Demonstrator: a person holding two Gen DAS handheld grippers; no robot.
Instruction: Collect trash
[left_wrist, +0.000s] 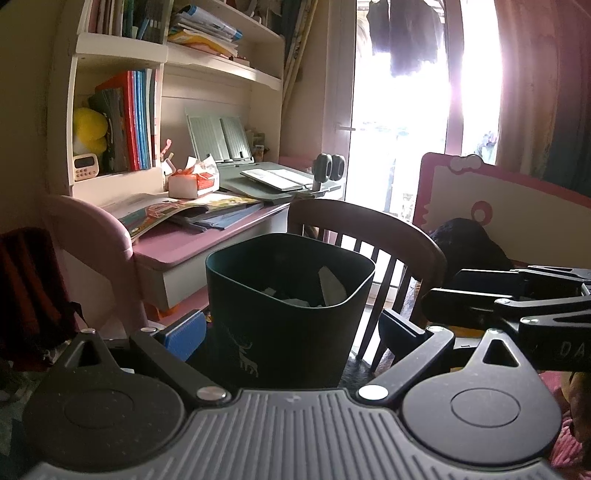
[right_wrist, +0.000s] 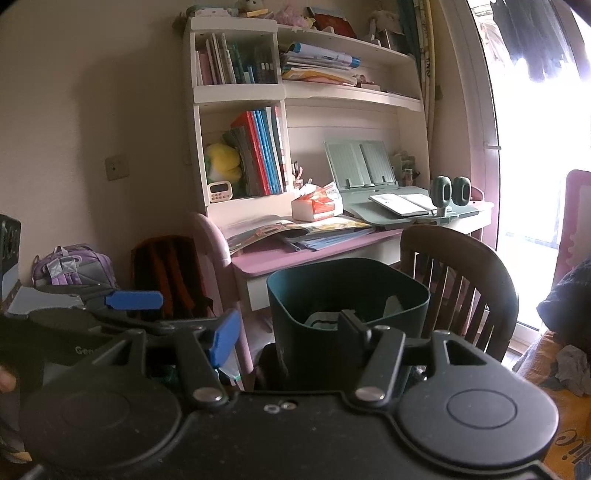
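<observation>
A dark green trash bin (left_wrist: 288, 314) stands on the floor before the desk, with pale paper scraps (left_wrist: 328, 286) inside. My left gripper (left_wrist: 291, 332) is open, its jaws spread to either side of the bin's body, empty. In the right wrist view the bin (right_wrist: 347, 295) sits just ahead of my right gripper (right_wrist: 288, 336), which is open and empty; its right finger (right_wrist: 351, 325) overlaps the bin's near rim. The left gripper's blue finger (right_wrist: 133, 300) shows at the left. The right gripper's black fingers (left_wrist: 498, 295) show at the right of the left wrist view.
A pink desk (right_wrist: 295, 247) with books and a tissue box (right_wrist: 317, 203) stands behind the bin. A dark wooden chair (right_wrist: 458, 266) is right of it. Backpacks (right_wrist: 74, 266) lie at the left wall. A crumpled grey wad (right_wrist: 570, 365) lies on the orange bedding at right.
</observation>
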